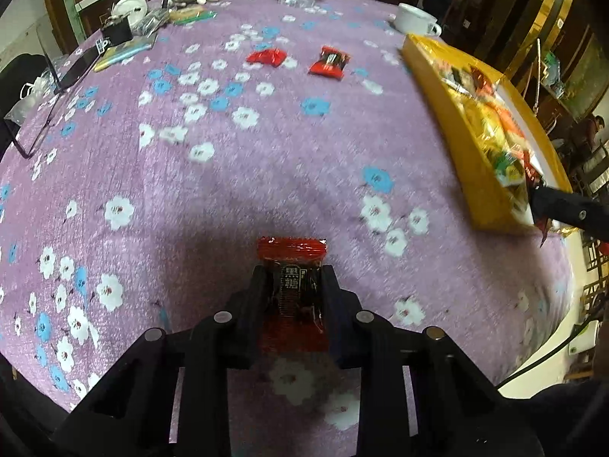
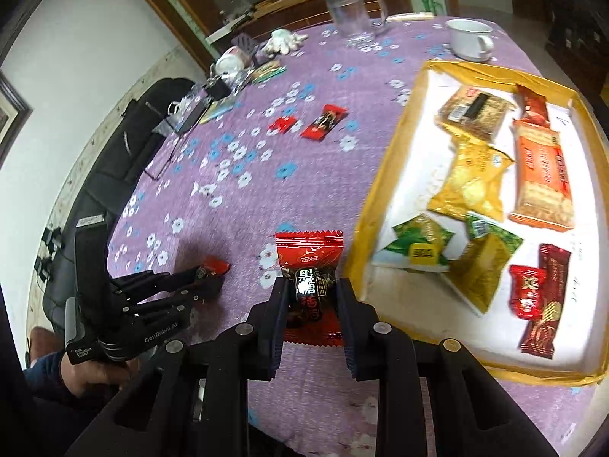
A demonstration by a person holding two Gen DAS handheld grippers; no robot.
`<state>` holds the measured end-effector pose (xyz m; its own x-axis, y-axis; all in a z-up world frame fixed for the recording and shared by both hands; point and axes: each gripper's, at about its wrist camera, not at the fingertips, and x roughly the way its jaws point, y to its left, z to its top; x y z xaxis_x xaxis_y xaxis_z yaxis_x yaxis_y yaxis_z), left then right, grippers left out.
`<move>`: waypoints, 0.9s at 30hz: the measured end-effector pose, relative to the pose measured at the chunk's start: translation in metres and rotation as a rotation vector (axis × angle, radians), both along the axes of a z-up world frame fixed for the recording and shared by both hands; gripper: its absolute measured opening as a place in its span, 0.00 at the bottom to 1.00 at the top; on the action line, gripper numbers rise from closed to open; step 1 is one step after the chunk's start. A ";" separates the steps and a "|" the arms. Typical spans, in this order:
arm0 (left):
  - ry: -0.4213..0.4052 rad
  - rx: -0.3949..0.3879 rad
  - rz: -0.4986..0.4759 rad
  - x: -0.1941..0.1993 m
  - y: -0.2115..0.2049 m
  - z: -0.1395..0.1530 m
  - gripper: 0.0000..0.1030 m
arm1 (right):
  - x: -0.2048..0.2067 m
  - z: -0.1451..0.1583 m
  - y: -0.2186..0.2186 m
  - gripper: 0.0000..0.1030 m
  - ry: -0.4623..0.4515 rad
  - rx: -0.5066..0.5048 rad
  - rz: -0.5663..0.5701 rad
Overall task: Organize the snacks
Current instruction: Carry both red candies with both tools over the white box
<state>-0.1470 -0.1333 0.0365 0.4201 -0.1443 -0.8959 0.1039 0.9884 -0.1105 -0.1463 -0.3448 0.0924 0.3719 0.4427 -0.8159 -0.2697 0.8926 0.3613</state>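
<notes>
My left gripper is shut on a red and black candy packet just above the purple flowered tablecloth. The right wrist view shows that left gripper low at the left, with a red packet end sticking out of its tips. My right gripper is shut on a second red candy packet, beside the near left corner of the yellow box. Several wrapped snacks lie on the box's white floor. Two more red candies lie loose on the cloth farther back.
A white mug and a clear glass jug stand at the far edge. Gloves, a phone, glasses and small clutter fill the far left corner. A black bag sits beside the table's left edge. The yellow box lies along the right.
</notes>
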 end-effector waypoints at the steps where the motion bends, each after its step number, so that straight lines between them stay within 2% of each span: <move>1: -0.011 -0.016 -0.006 0.002 -0.002 0.002 0.23 | 0.000 0.001 -0.005 0.25 -0.003 0.004 -0.011; 5: -0.033 -0.061 -0.042 0.011 -0.014 0.015 0.23 | 0.000 0.003 -0.019 0.25 -0.009 0.013 -0.049; 9: -0.049 -0.067 -0.107 0.021 -0.034 0.026 0.23 | 0.002 0.002 -0.035 0.25 -0.004 0.027 -0.097; 17: -0.095 -0.094 -0.242 0.043 -0.079 0.054 0.23 | 0.002 0.003 -0.084 0.25 -0.008 0.062 -0.252; 27: -0.122 -0.120 -0.421 0.066 -0.151 0.073 0.23 | -0.004 0.000 -0.141 0.25 -0.009 0.081 -0.449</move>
<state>-0.0805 -0.2847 0.1094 0.4041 -0.4246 -0.8102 0.5133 0.8384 -0.1834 -0.1503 -0.4856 0.0927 0.5485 0.2982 -0.7811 0.1339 0.8908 0.4341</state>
